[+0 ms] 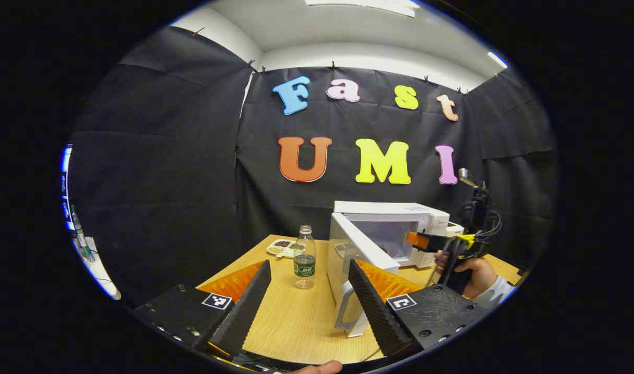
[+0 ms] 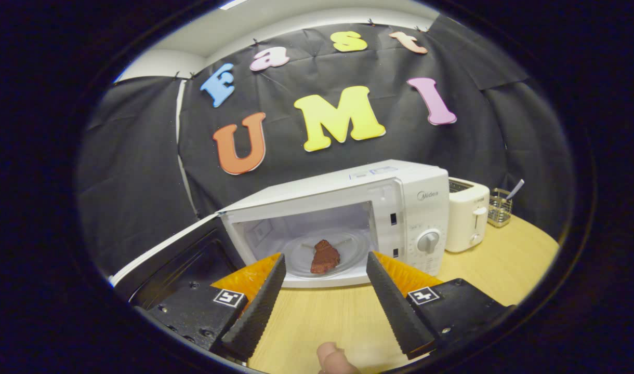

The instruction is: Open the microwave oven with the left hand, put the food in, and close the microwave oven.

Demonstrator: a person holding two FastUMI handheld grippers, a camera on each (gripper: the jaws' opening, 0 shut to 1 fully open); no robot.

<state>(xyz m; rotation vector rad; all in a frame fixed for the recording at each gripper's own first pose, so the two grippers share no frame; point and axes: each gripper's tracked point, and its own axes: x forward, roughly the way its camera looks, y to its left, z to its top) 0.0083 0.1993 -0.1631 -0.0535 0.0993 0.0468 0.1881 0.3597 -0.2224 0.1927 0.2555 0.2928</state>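
Observation:
The white microwave (image 2: 415, 208) stands on the wooden table with its door (image 2: 166, 249) swung wide open to the left. A reddish-brown piece of food (image 2: 325, 257) lies on the glass plate (image 2: 348, 244) inside the cavity. My right gripper (image 2: 322, 275) is open just in front of the opening, nothing between its fingers. In the left gripper view the open door (image 1: 361, 249) stands edge-on with its handle (image 1: 345, 311) close to my left gripper (image 1: 309, 275), which is open and holds nothing. The right gripper (image 1: 426, 241) and the hand holding it (image 1: 475, 272) reach toward the microwave (image 1: 395, 213).
A clear water bottle (image 1: 305, 257) stands on the table (image 1: 296, 322) ahead of the left gripper, with a white dish of snacks (image 1: 283, 246) behind it. Right of the microwave sit a white toaster (image 2: 467, 213) and a small wire basket (image 2: 500, 208).

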